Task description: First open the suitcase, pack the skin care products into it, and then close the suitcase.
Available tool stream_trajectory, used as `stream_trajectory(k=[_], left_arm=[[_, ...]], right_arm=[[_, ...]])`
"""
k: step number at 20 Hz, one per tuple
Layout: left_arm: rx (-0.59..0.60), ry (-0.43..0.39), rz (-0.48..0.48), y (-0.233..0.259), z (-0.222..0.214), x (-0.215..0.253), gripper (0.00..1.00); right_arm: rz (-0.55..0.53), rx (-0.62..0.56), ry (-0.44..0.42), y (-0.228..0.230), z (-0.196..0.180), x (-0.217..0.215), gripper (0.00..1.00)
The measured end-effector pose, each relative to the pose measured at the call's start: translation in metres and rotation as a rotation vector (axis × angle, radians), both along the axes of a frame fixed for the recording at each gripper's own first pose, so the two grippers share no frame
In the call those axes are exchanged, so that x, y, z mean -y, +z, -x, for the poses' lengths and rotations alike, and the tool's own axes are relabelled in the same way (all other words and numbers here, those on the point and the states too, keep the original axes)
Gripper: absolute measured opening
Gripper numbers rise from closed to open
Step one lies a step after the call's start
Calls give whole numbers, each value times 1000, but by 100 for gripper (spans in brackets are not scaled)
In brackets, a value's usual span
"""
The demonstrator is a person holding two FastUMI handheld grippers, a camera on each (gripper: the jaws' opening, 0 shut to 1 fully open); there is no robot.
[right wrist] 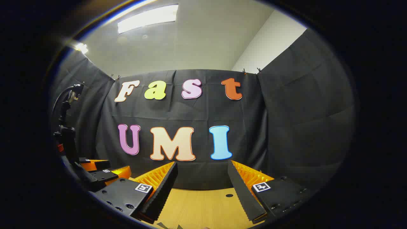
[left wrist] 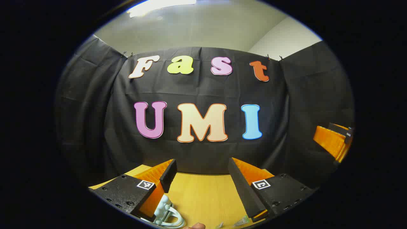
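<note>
Grippers both raised and level, facing the booth's cloth wall rather than the work. Left hand-held gripper [left wrist: 203,181] stands wide open, nothing between its fingers; under its left finger, at the bottom edge of the left gripper view, a pale ribbed item with a looped part [left wrist: 167,213] lies on the desk [left wrist: 203,197], possibly 1 of the skin care products, too cropped to say. Right hand-held gripper [right wrist: 203,187] equally wide open and empty above bare desk wood. In the right gripper view the left tool sits low at the left edge, and a dark stand with a cable [right wrist: 65,127] rises behind it. Suitcase: I cannot place it from either view, nor judge it open or shut. Risk, as I read it: with both cameras aimed high, any descent toward the desk goes half-blind, and the left fingers could knock or pin the pale item just below them.
</note>
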State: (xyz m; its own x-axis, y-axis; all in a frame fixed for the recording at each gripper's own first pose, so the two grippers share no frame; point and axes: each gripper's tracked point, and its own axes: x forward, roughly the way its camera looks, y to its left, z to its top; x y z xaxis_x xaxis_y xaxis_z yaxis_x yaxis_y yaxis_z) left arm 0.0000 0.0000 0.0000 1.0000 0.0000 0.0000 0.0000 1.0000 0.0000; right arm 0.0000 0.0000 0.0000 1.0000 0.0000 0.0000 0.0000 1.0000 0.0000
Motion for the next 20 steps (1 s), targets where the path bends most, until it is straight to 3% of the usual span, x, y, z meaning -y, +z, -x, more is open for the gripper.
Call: stream_trajectory(k=[6,13,17,20], left_arm=[[-56,90,-60,-33,9,-28,95],[-407,38,-27,-164,12,-47,96],[-583,47,-97,-232,19,-65,96],[-702,42,-81,-272,26,-66,97]], right_arm=[[12,2,53,-20,-4,0,98],[36,-5,6,-30,-8,-7,98],[98,-53,-26,-46,-9,-7,98],[135,-86,-47,-54,-12,-4,98]])
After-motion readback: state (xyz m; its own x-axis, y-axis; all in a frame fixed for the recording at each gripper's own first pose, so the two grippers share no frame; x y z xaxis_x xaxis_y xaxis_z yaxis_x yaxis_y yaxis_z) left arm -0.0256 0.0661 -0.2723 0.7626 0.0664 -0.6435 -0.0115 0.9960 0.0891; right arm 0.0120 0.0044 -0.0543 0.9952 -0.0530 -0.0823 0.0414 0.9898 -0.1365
